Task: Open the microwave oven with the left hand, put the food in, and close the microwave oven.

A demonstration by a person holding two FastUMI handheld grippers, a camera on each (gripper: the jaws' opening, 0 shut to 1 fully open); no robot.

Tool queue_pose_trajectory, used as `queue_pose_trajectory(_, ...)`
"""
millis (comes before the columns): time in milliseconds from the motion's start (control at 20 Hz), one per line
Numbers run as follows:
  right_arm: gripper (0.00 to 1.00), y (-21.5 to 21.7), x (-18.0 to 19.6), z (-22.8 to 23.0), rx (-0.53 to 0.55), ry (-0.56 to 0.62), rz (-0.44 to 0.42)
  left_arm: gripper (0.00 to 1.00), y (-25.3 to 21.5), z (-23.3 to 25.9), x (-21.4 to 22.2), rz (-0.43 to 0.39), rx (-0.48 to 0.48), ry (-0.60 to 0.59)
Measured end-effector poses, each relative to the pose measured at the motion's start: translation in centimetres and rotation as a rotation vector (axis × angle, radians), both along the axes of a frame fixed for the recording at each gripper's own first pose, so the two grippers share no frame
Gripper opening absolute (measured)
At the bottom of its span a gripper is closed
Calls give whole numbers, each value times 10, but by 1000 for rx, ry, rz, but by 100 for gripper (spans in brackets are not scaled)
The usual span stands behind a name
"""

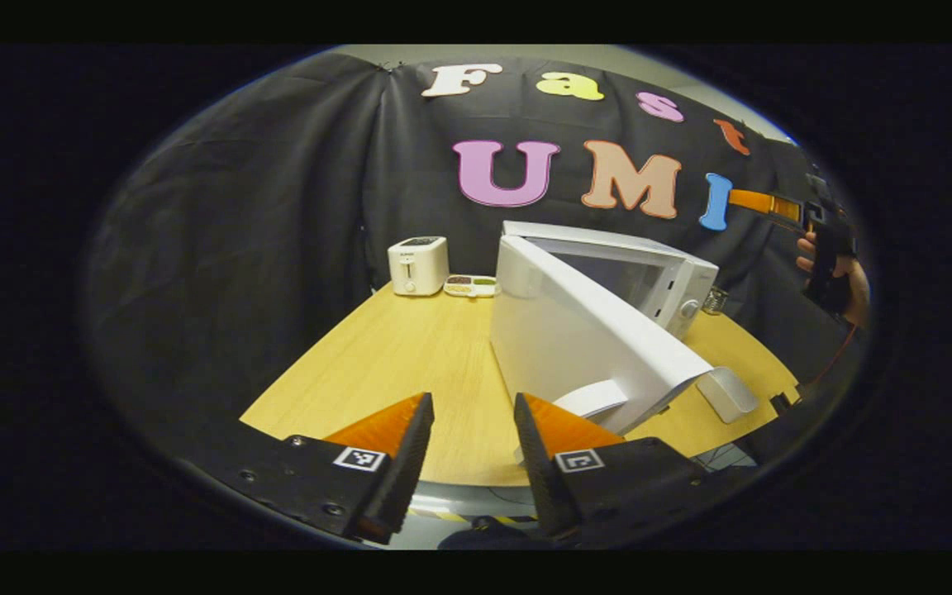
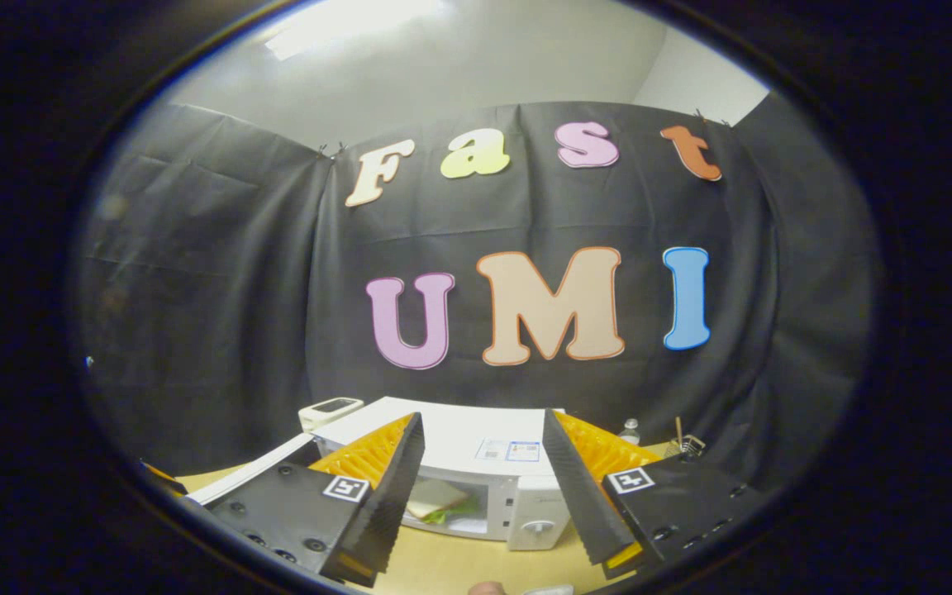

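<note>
Inside the microwave (image 2: 476, 487), the food (image 2: 436, 501) is seen, so the door (image 1: 583, 339) is left to be pushed shut. Both the left gripper (image 1: 472, 463) and the right gripper (image 2: 483, 487) are held apart, with nothing in them.

The bench (image 1: 410, 355) has a smooth wood-look top with a light sheen. The microwave oven (image 1: 674, 277) and its open door (image 1: 575, 339) look like smooth glossy plastic or painted metal; I cannot tell which. The toaster (image 1: 418, 264) has a smooth, slightly shiny shell. The booth wall (image 1: 278, 207) is matt cloth with creases. The fingers (image 2: 393, 487) of the right claw (image 2: 483, 487) show ribbed, rough inner faces.
</note>
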State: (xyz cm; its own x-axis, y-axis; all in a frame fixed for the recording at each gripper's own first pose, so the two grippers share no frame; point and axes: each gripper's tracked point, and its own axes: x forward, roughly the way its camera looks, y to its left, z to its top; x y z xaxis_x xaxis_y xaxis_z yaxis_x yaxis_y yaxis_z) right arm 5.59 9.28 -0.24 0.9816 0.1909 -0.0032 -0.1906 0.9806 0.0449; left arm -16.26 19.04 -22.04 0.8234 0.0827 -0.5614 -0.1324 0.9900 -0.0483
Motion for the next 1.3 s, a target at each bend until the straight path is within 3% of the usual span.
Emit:
queue_pose_trajectory(100,78,-3,-1,2,21,2,3,46,-14,-6,0,-27,9,24)
queue_pose_trajectory(200,78,-10,1,8,37,-1,-7,19,-19,-12,0,-48,57,48)
queue_pose_trajectory(300,78,-16,1,15,25,-20,-17,3,-20,-20,-1,-50,116,75)
queue_pose_trajectory(650,78,-19,-6,24,36,-11,1,1,-64,-31,13,-83,55,84)
queue_pose_trajectory(900,77,-21,-15,32,33,-24,25,1,-93,-36,29,-132,73,100)
queue_pose_trajectory(950,78,-22,-17,33,29,-27,31,0,-99,-36,32,-151,81,100)
queue_pose_trajectory(1000,89,-23,-17,34,25,-32,36,1,-105,-36,36,-164,89,97)
queue_pose_trajectory(1300,88,-32,-21,43,10,-53,78,0,-137,-40,65,-203,105,92)
